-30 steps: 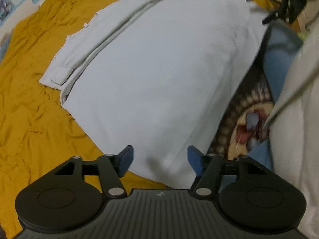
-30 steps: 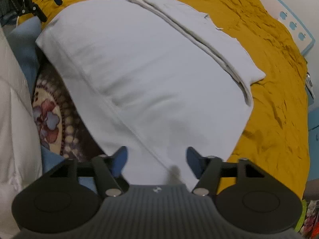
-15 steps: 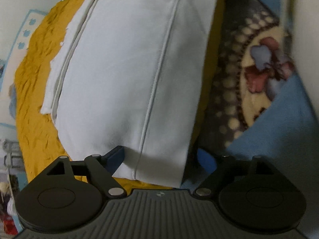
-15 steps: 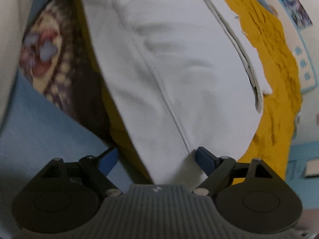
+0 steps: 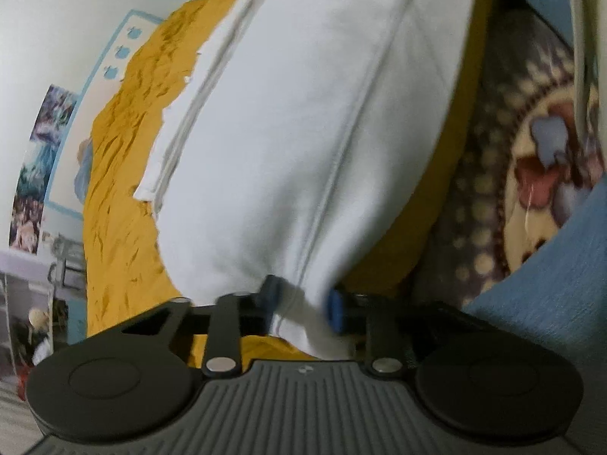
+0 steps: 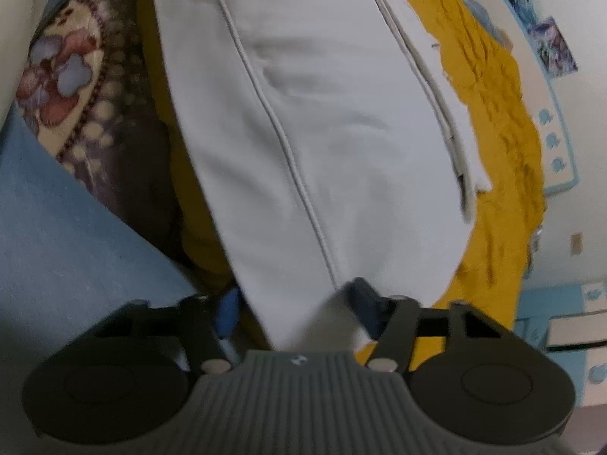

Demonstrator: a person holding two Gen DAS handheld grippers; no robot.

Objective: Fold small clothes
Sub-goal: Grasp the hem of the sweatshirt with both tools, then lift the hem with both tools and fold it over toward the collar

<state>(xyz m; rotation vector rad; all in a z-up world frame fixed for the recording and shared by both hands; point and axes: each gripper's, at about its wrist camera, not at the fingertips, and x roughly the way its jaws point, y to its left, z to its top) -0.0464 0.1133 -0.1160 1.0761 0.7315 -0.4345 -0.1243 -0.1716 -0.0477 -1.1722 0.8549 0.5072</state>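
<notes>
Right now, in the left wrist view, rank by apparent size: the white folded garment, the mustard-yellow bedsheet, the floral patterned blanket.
1. White folded garment, though nearness to the camera inflates it.
2 and 3. Mustard-yellow bedsheet and floral patterned blanket look alike in visible area; the garment partly covers the sheet, so unranked.

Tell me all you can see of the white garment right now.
The white garment looks like soft cotton, partly folded, with a raised seam running lengthwise and layered edges along its far side. It lies flat on the yellow sheet. Its near hem sits between the fingers of the left gripper and right gripper.
</notes>
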